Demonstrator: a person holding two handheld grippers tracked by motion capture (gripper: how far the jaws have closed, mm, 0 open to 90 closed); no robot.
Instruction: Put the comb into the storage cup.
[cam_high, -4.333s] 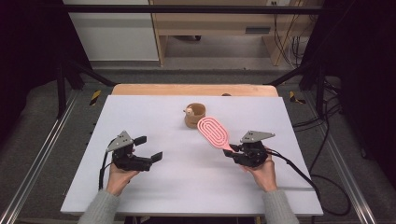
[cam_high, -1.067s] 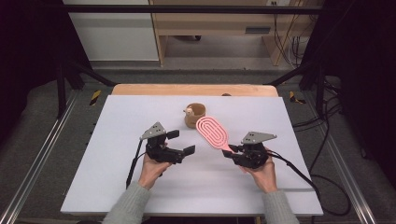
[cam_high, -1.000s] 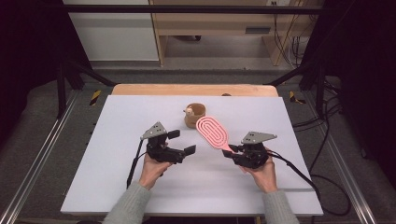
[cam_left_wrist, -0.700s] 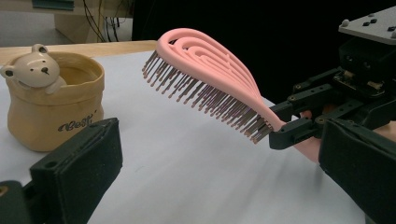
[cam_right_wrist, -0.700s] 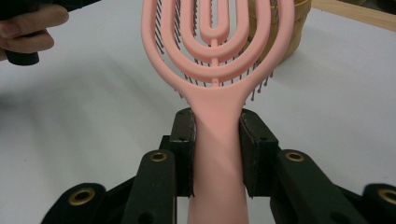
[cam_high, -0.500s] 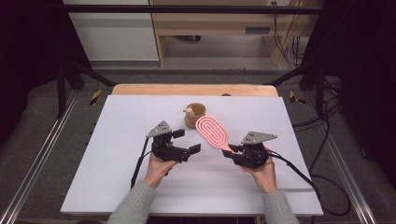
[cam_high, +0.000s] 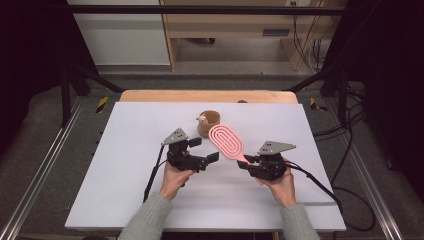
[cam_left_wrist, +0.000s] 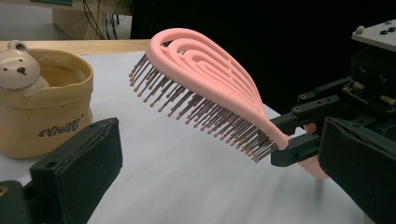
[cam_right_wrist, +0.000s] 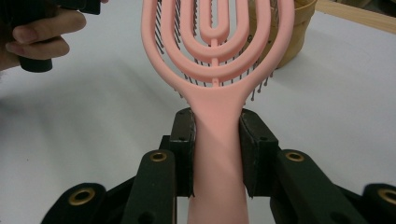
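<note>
My right gripper is clamped on the handle of the pink hairbrush, whose head slants up ahead of it, bristles facing down. My left gripper stands open and empty, just short of the brush head, a tan cup beyond.

A white table top rests on a wooden board that shows along its far edge. Grey floor surrounds it, with metal rails at both sides. Beyond stand a white cabinet and a wooden shelf unit; cables hang at right, amid dark surroundings.
</note>
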